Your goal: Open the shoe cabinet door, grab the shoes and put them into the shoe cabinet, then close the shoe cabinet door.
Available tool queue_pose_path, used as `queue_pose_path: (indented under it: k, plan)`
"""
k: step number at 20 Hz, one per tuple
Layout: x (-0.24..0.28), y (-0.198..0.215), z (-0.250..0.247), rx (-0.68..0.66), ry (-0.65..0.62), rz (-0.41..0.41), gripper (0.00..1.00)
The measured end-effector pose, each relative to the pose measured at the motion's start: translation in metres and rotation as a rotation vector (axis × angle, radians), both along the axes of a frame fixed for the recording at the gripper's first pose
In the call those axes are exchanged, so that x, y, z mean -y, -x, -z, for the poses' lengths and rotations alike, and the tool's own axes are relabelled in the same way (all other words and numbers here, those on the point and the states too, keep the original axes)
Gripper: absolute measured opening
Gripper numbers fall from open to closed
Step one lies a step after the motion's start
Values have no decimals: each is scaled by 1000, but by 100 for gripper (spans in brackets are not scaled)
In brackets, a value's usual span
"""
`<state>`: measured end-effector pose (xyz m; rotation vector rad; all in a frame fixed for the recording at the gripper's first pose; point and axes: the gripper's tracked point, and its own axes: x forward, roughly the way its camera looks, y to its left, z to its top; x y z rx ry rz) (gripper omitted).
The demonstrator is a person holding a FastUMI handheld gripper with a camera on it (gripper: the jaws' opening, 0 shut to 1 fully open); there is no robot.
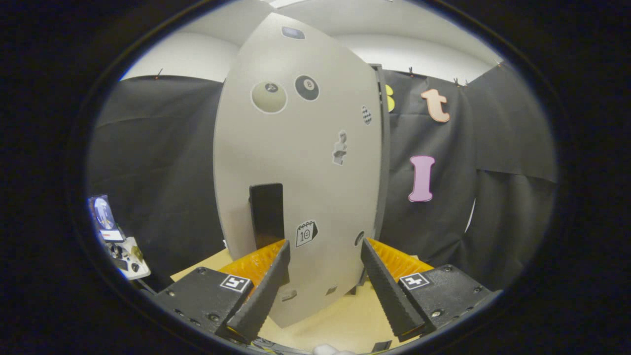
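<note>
Gripper view: the tall grey shoe cabinet door (296, 162), a flat panel dotted with stickers, stands just ahead of the gripper (325, 249). Its fingers are spread well apart and clamped on nothing. The left fingertip (283, 249) sits right at the foot of the black rectangular handle (267, 214) on the door; whether it touches is hard to tell. The right fingertip points at the panel near its far edge, where a dark cabinet frame (383, 162) shows. The door seems to stand at an angle to that frame — ajar or closed, I cannot say. The cabinet rests on a pale wooden worktop (340, 320). By this evidence the task looks to be at a door step — opening or closing is unclear, and whether the shoes are stowed cannot be judged.
</note>
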<state>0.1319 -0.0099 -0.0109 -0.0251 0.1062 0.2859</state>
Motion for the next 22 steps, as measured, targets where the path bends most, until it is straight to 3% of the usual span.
queue_pose_path:
  k: [5,9,16,22]
  plan:
    - [-70,-40,5,-12,-34,-43,98]
    - [-93,-62,-5,13,-48,-2,100]
    - [-85,-42,-13,32,-60,54,100]
    - [-60,5,-27,73,-58,124,100]
